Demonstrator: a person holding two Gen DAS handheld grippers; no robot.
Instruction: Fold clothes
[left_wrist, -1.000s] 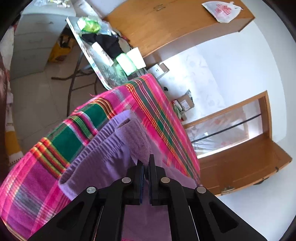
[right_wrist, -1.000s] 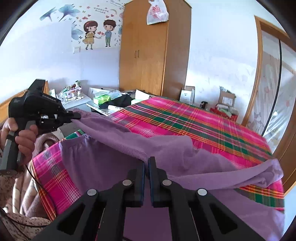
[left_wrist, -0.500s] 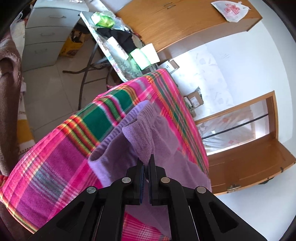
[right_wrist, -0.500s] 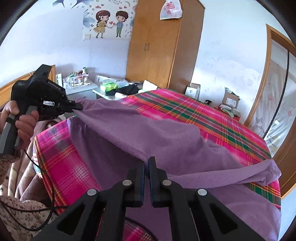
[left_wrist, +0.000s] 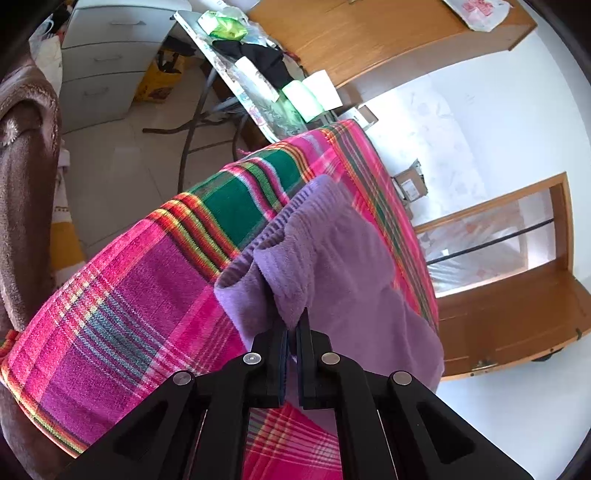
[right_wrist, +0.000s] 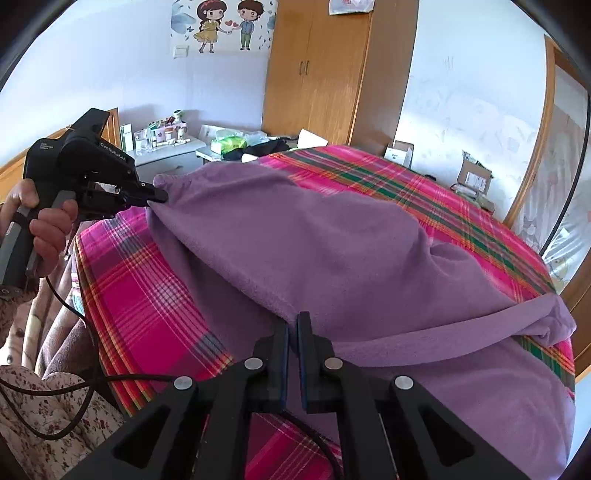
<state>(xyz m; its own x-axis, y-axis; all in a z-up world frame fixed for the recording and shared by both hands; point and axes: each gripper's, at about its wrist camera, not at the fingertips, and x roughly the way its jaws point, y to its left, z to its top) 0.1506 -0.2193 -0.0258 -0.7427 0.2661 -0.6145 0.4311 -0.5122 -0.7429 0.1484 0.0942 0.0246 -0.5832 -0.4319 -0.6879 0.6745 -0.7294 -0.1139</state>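
A purple fleece garment (right_wrist: 314, 240) lies spread over the bed's pink and green plaid cover (right_wrist: 140, 295), one fold doubled over the rest. My right gripper (right_wrist: 291, 325) is shut on the near edge of that fold. My left gripper (left_wrist: 293, 323) is shut on another edge of the purple garment (left_wrist: 332, 258) close to its ribbed waistband. In the right wrist view the left gripper (right_wrist: 160, 195) pinches the garment's far left corner, with a hand (right_wrist: 44, 221) on its handle. The fold hangs slightly above the cover between the two grips.
A folding table (left_wrist: 258, 107) with packets and black cloth stands past the bed's head end, beside white drawers (left_wrist: 107, 62) and a wooden wardrobe (right_wrist: 314, 74). Cardboard boxes (right_wrist: 472, 177) line the far wall. A brown blanket (left_wrist: 26, 184) hangs at the left. The door frame (right_wrist: 532, 166) is at the right.
Both grippers have come down toward the bed with the purple garment still held. The raised fold has sunk and now drapes flatter over the rest of the garment.
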